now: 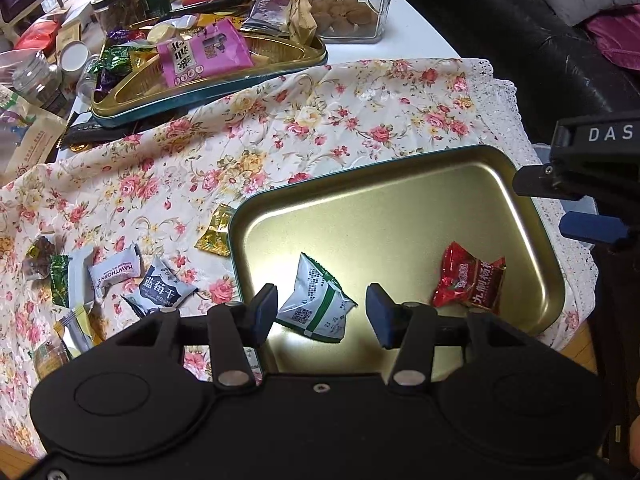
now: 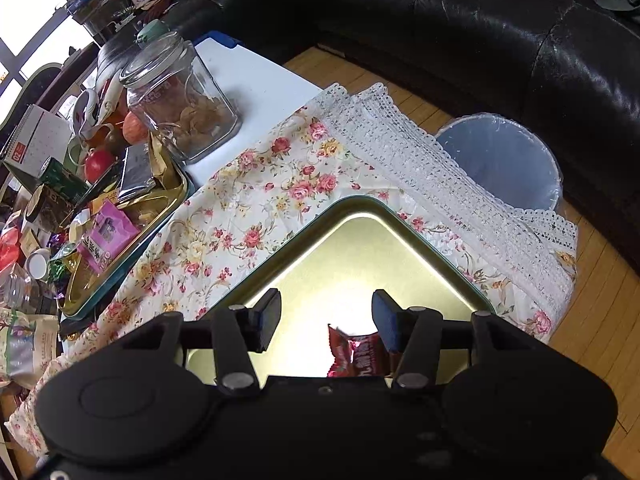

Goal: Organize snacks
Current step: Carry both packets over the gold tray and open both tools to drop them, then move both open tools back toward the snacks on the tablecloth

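A gold tin tray (image 1: pixel 400 200) lies on the floral cloth and holds a white-and-green snack packet (image 1: pixel 316 304) and a red snack packet (image 1: pixel 470 280). My left gripper (image 1: pixel 322 312) is open just above the white-and-green packet, which lies between the fingers untouched. My right gripper (image 2: pixel 326 320) is open and empty over the same tray (image 2: pixel 360 248), with the red packet (image 2: pixel 356 354) just below it; its body shows at the right edge of the left wrist view (image 1: pixel 588 176). Several loose snacks lie on the cloth at left: a gold packet (image 1: pixel 216 232), a blueberry packet (image 1: pixel 162 288), a hawthorn packet (image 1: pixel 116 274).
A second tin (image 1: pixel 208 80) full of mixed snacks stands at the back left, also seen in the right wrist view (image 2: pixel 132 232). A glass jar (image 2: pixel 180 96) of walnuts, apples and bottles crowd the back. A bin (image 2: pixel 504 156) and a black sofa (image 2: pixel 480 20) lie beyond the table edge.
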`<state>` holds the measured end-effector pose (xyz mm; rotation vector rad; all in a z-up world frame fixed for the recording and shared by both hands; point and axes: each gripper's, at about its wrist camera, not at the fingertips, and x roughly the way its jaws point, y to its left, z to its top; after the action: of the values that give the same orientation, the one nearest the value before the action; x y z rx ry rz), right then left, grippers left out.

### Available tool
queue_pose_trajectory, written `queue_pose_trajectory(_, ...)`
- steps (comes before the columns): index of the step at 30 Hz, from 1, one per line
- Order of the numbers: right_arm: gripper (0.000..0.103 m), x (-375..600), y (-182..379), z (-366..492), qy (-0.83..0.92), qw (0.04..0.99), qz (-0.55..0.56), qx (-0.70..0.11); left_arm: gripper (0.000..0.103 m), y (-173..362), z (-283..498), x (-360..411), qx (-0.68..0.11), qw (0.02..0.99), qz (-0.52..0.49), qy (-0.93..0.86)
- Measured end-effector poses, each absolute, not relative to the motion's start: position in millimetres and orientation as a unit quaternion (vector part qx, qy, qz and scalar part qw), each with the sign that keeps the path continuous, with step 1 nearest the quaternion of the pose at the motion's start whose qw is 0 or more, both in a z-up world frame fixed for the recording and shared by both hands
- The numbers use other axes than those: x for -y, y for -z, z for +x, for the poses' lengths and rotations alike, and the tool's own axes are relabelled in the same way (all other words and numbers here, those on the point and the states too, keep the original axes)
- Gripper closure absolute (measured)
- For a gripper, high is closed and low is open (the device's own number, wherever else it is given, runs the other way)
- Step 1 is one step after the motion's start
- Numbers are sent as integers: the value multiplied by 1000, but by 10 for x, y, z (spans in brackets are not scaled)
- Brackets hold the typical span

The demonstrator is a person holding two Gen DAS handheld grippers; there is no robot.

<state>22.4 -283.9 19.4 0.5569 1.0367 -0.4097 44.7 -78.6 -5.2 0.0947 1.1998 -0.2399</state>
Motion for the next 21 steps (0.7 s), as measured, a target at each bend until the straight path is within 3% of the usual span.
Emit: queue_pose_trajectory(21,49,2661,-167,346,177,813,240,-500,47,-48,499,540,-543,835,46,73)
